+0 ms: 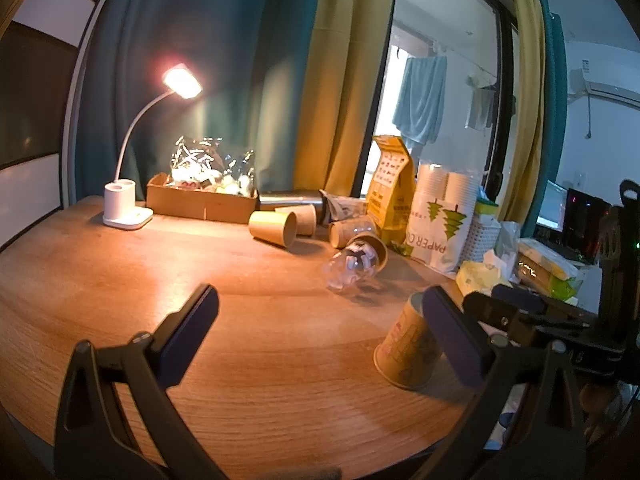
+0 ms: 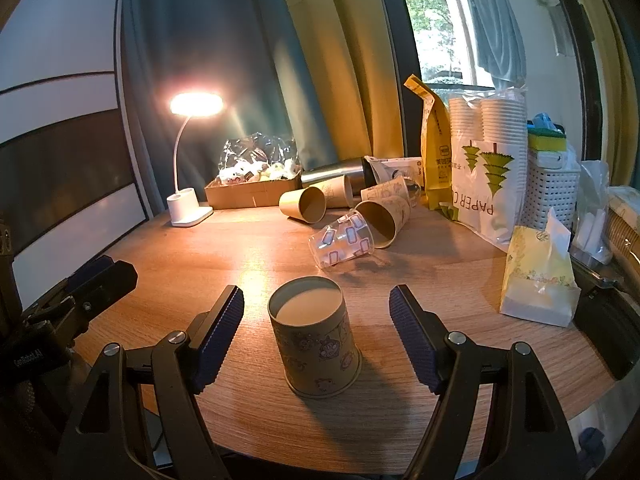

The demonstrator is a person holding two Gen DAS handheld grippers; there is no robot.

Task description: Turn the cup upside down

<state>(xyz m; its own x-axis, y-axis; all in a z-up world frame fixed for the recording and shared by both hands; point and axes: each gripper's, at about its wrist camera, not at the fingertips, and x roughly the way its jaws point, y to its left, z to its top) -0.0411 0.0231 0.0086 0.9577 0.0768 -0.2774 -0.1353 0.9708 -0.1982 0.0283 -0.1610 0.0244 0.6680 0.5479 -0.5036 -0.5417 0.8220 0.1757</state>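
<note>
A tan paper cup with cartoon prints (image 2: 316,340) stands upside down on the round wooden table (image 2: 248,248), its wide rim down and its flat base up. My right gripper (image 2: 316,312) is open, its two fingers on either side of the cup and clear of it. In the left wrist view the same cup (image 1: 406,350) stands at the right, partly hidden behind my left gripper's right finger. My left gripper (image 1: 320,312) is open and empty over bare table. The right gripper's body shows at the far right of the left wrist view.
Several paper cups (image 2: 304,202) and a clear printed plastic cup (image 2: 342,242) lie on their sides at the back. A lit desk lamp (image 2: 190,204), a cardboard box (image 2: 252,190), a yellow bag (image 2: 434,148), a cup pack (image 2: 486,168), a white basket (image 2: 552,188) and tissues (image 2: 538,280) stand around.
</note>
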